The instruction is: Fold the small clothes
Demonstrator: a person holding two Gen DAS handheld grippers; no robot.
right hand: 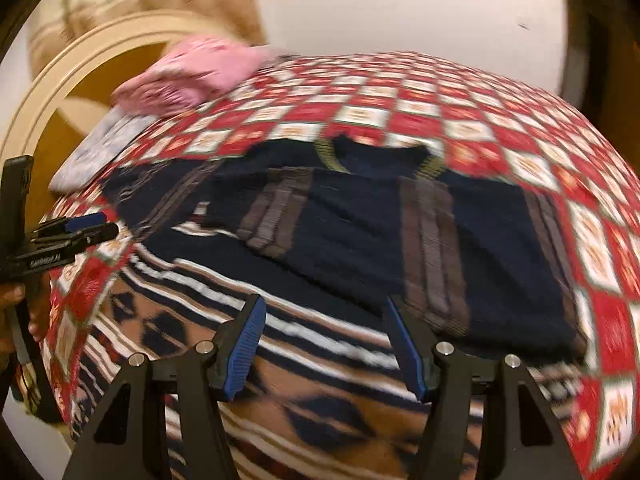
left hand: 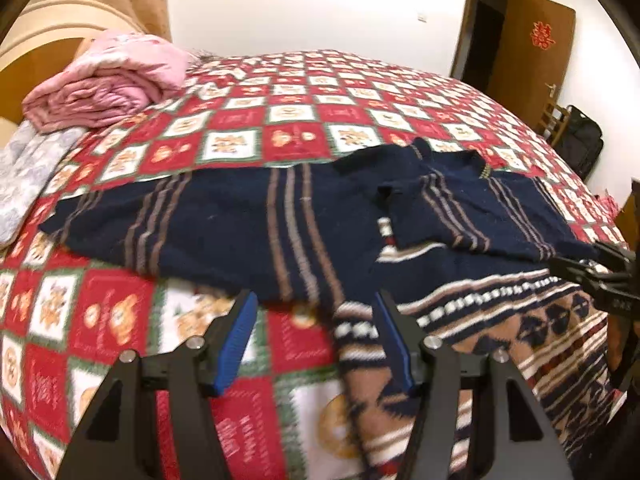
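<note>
**Navy sweater lying on the bed, both claws released**

The navy sweater (left hand: 248, 224) is lying across the near half of the bed (left hand: 320, 92), which is wearing a red-and-white checked cover. Its sleeves are lying folded in over the chest, the grey-brown stripes showing on them, and its collar (right hand: 380, 152) is pointing toward the far edge. The patterned brown, white and navy hem band (right hand: 312, 380) is lying along the near edge, running under both tools.

The left gripper (left hand: 314, 336) is hovering over the near edge, its blue-padded fingers spread wide and gripping nothing; one finger is sitting just above the hem band, the other over bare cover. The right gripper (right hand: 322, 344) is hanging over the hem band too, fingers standing apart and released, nothing between them. The right wrist view is blurring heavily.

A pink quilt (left hand: 108, 84) is sitting bundled at the far left corner, beside the curved headboard (right hand: 80, 76). A wooden door (left hand: 528, 48) is standing open beyond the far right corner.
</note>
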